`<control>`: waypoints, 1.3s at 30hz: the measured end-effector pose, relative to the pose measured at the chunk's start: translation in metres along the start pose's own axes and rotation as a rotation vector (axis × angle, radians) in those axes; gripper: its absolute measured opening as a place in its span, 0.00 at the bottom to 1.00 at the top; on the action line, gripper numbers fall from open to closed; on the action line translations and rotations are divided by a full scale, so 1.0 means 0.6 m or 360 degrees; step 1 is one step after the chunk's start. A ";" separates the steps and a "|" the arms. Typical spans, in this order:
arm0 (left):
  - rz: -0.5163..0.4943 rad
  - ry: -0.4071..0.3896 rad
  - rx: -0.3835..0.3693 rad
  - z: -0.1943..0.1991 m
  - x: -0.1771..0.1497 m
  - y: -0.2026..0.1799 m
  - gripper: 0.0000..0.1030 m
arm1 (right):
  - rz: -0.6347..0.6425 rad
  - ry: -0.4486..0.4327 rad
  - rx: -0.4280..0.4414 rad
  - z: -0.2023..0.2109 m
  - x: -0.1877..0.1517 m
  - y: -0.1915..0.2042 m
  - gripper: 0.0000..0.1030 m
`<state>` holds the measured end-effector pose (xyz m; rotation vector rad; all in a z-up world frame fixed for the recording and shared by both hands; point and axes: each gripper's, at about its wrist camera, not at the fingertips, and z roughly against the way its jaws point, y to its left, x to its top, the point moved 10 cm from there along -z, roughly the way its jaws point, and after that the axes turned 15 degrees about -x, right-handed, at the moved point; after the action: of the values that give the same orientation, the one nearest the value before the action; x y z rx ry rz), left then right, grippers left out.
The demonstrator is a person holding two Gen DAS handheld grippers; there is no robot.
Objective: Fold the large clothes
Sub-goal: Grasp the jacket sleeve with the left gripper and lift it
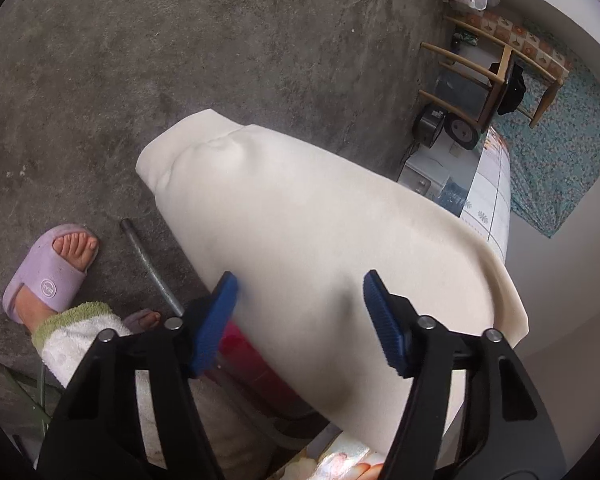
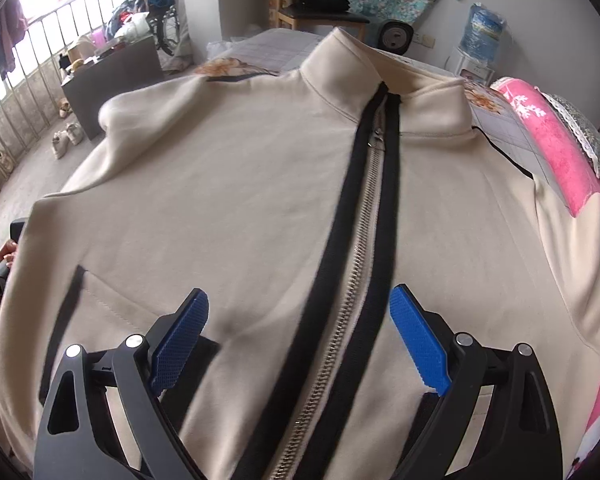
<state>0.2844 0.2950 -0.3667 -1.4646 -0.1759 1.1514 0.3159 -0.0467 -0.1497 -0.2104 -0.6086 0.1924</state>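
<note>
Jacket (image 2: 228, 200), cream-coloured with a black-edged metal zipper (image 2: 364, 216) closed up the front, lies face up and spread flat on a bed (image 2: 260, 46), collar at the far end. One sleeve (image 1: 300, 216) hangs off the bed's edge above a grey concrete floor (image 1: 180, 40), its cuff at the low end. The right gripper (image 2: 300, 340) points forward along the jacket's chest from the hem end, low over the cloth, its two blue fingers (image 2: 420, 344) spread wide with the zipper running between them and nothing held. The left gripper (image 1: 300, 320) tilts downward over the hanging sleeve, its two blue fingers (image 1: 216, 320) also spread wide, one on either side of the sleeve; whether they touch the fabric cannot be told. A pink blanket (image 2: 560, 168) lies along the bed's right side. One foot in a lilac slipper (image 1: 48, 272) stands on the floor beside a metal rod (image 1: 152, 268). One wooden chair (image 1: 488, 76) stands at the far wall, a floral cloth (image 1: 556, 160) behind it.
</note>
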 end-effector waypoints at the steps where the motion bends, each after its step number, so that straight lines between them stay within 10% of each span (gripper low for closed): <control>1: -0.0013 0.0002 -0.0014 -0.002 0.003 -0.008 0.46 | -0.0007 0.0015 -0.0001 -0.007 -0.003 -0.003 0.87; 8: -0.0186 -0.0049 0.0020 0.009 0.007 -0.054 0.00 | -0.0115 0.0020 0.0054 -0.019 -0.005 -0.012 0.87; 17: -0.0442 -0.0263 0.0073 0.100 0.004 -0.151 0.00 | -0.0204 -0.0008 0.0143 -0.008 -0.003 -0.019 0.87; 19: -0.0373 -0.0167 0.0055 0.097 -0.014 -0.144 0.06 | -0.0225 -0.0016 0.0161 -0.001 -0.003 -0.024 0.87; 21: -0.0272 -0.0058 0.0012 0.086 -0.035 -0.122 0.54 | -0.0237 -0.0013 0.0188 0.003 -0.003 -0.023 0.87; 26: -0.0165 0.0136 -0.0151 0.053 -0.086 -0.078 0.75 | -0.0218 -0.0015 0.0199 0.010 -0.004 -0.016 0.87; 36: -0.0050 0.0240 -0.0345 -0.029 -0.045 -0.054 0.78 | -0.0175 -0.0018 0.0094 0.004 0.008 0.000 0.87; 39: -0.0055 0.0246 -0.0336 -0.047 -0.033 -0.050 0.59 | -0.0200 -0.0010 0.0076 -0.001 0.012 -0.002 0.87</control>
<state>0.3096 0.2708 -0.3371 -1.7234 -0.2193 1.0102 0.3221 -0.0464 -0.1457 -0.1247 -0.6208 0.0862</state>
